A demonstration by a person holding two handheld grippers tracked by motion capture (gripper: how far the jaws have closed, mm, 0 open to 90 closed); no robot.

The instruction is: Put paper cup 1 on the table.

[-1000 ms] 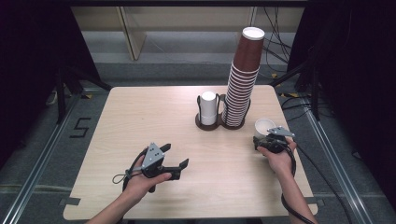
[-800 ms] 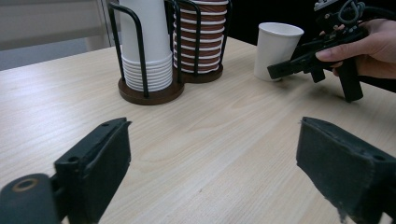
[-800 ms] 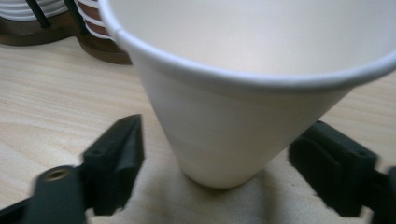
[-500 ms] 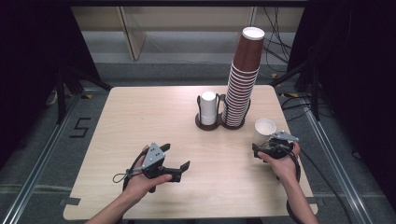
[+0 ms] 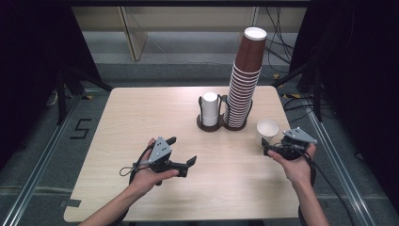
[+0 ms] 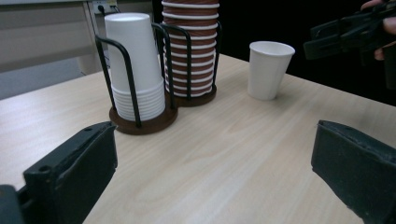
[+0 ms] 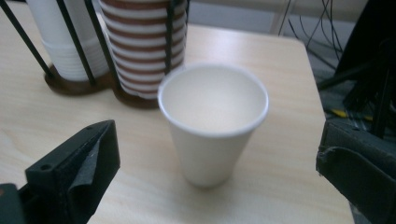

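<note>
A white paper cup (image 5: 267,130) (image 7: 212,126) (image 6: 268,70) stands upright and free on the wooden table (image 5: 141,113), at its right side. My right gripper (image 5: 265,146) (image 7: 219,177) hovers just behind it. Its jaws have just been opening and now stand wide, with the cup ahead of them and untouched. My left gripper (image 5: 182,150) (image 6: 215,177) rests low over the table's front middle. Its jaws have just been opening too, with nothing between them. The right gripper (image 6: 350,35) also shows at the top right of the left gripper view.
A black wire holder (image 5: 202,123) at the table's back centre carries a short stack of upside-down white cups (image 5: 210,109) (image 6: 133,70) (image 7: 60,42) and a tall stack of brown cups (image 5: 244,80) (image 6: 191,51) (image 7: 140,51). The table's right edge lies close to the cup.
The right gripper let go of the white cup and drew back and up towards the person; the cup stays standing. The left gripper's jaws spread wider and the hand stayed in place.
</note>
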